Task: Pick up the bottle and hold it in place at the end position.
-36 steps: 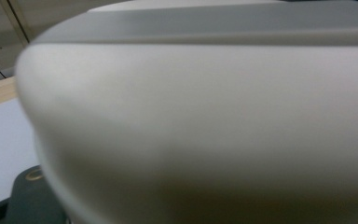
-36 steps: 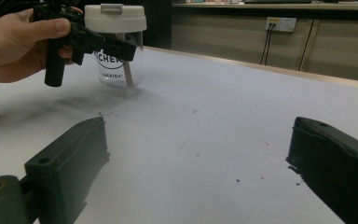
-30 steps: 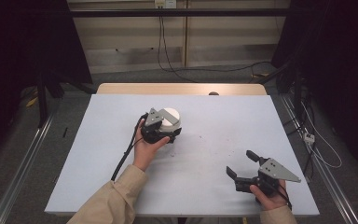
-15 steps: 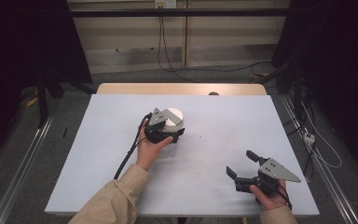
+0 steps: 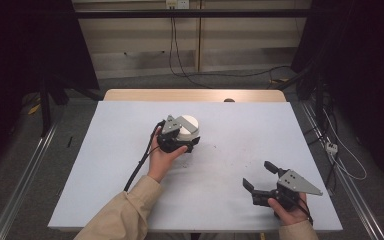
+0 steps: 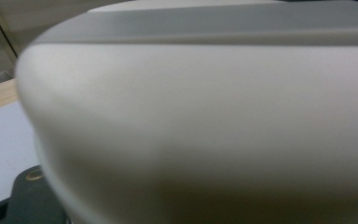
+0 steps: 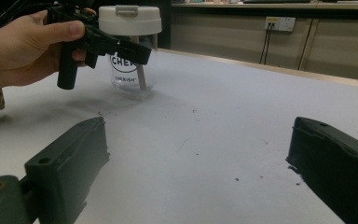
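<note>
While one jar (image 5: 188, 129) stands on one table (image 5: 105, 165), left gripper (image 5: 180, 137) jaws around it, closure unclear, right gripper (image 5: 261, 176) jaws apart.

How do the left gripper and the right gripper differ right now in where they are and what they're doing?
The left gripper sits mid-table with its jaws around the clear jar, just under its white lid; the right gripper rests near the table's front right corner, away from the jar. The right gripper's jaws stand wide open on nothing; how tightly the left gripper clamps is unclear. Each is held in one hand.

Pale table top (image 5: 110, 165); wall socket (image 7: 279, 23); cables (image 5: 172, 45) on floor.
</note>
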The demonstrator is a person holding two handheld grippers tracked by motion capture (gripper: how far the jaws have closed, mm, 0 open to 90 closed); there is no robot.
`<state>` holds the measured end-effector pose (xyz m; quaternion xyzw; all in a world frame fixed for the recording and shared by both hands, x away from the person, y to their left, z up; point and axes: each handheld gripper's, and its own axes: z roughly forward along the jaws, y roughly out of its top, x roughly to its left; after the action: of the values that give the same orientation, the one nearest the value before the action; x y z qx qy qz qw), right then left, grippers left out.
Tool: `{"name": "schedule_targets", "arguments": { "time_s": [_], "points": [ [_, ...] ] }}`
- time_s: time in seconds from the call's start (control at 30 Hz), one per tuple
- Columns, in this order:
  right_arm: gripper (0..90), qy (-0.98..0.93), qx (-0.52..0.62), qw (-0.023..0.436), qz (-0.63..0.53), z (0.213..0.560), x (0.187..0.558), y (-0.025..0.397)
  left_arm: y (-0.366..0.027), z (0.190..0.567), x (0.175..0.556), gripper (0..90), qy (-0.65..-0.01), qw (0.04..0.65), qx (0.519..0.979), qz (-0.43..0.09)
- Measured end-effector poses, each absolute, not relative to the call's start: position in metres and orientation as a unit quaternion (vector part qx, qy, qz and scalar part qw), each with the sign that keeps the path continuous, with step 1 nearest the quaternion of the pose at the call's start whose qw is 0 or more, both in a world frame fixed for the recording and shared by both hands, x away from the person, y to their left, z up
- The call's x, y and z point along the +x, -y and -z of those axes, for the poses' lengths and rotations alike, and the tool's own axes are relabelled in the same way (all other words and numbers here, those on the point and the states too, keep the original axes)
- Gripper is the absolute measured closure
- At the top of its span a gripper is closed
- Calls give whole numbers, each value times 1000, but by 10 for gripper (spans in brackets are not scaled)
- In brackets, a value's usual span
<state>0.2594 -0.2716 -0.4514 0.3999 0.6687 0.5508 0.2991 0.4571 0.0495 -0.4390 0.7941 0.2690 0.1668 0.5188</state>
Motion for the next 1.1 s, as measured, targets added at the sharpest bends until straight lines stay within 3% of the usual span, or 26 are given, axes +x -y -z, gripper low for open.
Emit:
{"name": "schedule_targets", "arguments": {
  "time_s": [1.1],
  "points": [
    [41,-668,401,297,-552,452,260,272,-34,451,458,185,-252,519,801,-160]
  ]
}}
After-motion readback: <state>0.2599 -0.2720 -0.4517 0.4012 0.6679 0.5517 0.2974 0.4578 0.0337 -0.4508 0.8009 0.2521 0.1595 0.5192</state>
